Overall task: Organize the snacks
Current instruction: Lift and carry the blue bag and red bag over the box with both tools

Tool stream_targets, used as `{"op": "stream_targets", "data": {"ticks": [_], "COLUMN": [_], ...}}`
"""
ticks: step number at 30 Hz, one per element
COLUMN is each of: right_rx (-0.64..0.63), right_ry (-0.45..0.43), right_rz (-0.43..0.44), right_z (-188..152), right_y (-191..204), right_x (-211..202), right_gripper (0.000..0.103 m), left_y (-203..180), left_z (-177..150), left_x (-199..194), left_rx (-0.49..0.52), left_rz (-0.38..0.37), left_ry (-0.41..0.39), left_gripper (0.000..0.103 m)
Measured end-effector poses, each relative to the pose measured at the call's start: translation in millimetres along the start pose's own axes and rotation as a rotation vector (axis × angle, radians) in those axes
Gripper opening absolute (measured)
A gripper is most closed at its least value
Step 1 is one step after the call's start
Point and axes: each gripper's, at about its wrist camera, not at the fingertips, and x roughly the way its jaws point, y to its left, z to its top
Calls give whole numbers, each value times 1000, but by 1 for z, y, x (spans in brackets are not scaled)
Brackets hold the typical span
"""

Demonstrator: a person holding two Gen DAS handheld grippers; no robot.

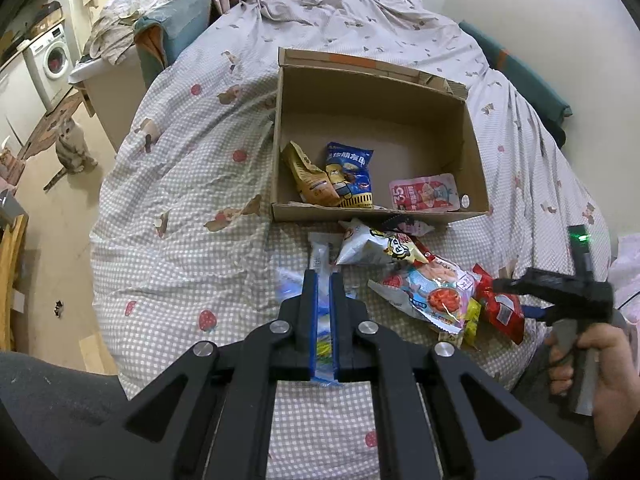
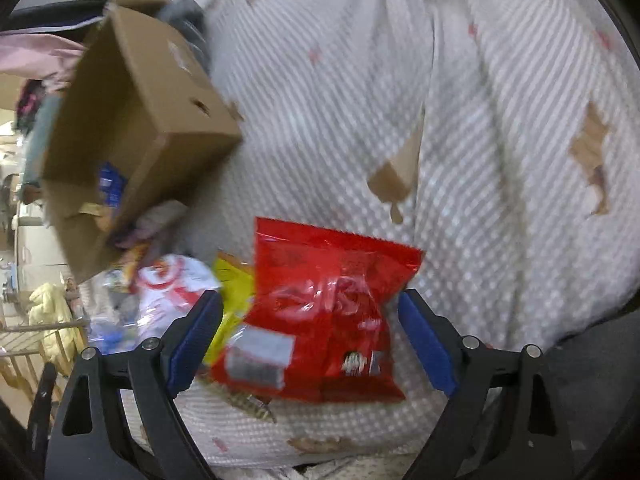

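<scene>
My left gripper (image 1: 324, 276) is shut on a thin clear packet with blue and yellow print (image 1: 320, 254), whose end sticks out past the fingertips. Beyond it stands an open cardboard box (image 1: 476, 168) on the bed, holding a tan packet (image 1: 306, 178), a blue packet (image 1: 352, 174) and a pink pouch (image 1: 424, 192). In front of the box lies a pile: a white bag (image 1: 372, 246), a light-blue packet (image 1: 430, 292) and a red packet (image 1: 502, 312). My right gripper (image 2: 312, 340) is open, its blue pads (image 2: 196, 340) wide on either side of the red packet (image 2: 320, 312), with a yellow packet (image 2: 230, 292) beside it.
A checked bed cover (image 1: 180, 200) with soft folds lies under everything. A cat (image 1: 70, 148) sits on the floor at the left, near a washing machine (image 1: 52, 56). Clothes are heaped at the bed's far left. A hand (image 1: 600, 364) grips the right tool.
</scene>
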Motion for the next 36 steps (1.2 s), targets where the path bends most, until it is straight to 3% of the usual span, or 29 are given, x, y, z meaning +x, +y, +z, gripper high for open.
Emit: {"op": "stream_targets", "data": {"ticks": [4,8,10,11,12,13,14,17,19,22,29,31,32,36], "right_rx": [-35,-87,-127,-146,-157,-164,-168,-167,-158,-161,-186,-201,-211,-247], "right_ry": [24,-13,-79,-136,-170,-208,-233,-292,-281,-276,-279,-291,-299,-325], "right_rz": [-46,-46,-26,8,31,71,108,183,204,206,226,227,231,263], "right_z": [1,-6,-13,-17,-20,-23,-25,-32,-32,-32,-30,-28,-28,-29], "right_y": [6,15,22,26,29,32,33,33,31,30,30,35,37,48], "right_x": [17,11,-3,-15,-23,-33,-40,-58,-58,-59,-60,-59,-60,-63], "right_gripper": [90,60,58,58,58,58,58,58,58,58,58,58,58,58], "left_y": [0,13,24,29,31,31,29,15,3,-19,-35,-36,-37,-35], "left_z": [3,6,4,2,-3,-9,-12,-26,-32,-38,-45,-47,-47,-47], "left_x": [6,23,36,44,53,62,67,89,95,108,139,141,141,143], "left_rx": [6,-32,-72,-87,-88,-75,-61,28,78,189,253,256,264,245], "left_rz": [3,43,27,20,24,35,39,59,42,98,181,190,203,190], "left_ry": [13,70,141,185,231,271,286,377,400,413,443,431,427,421], "left_gripper": [3,4,12,37,72,82,84,84,84,84,84,77,65,57]}}
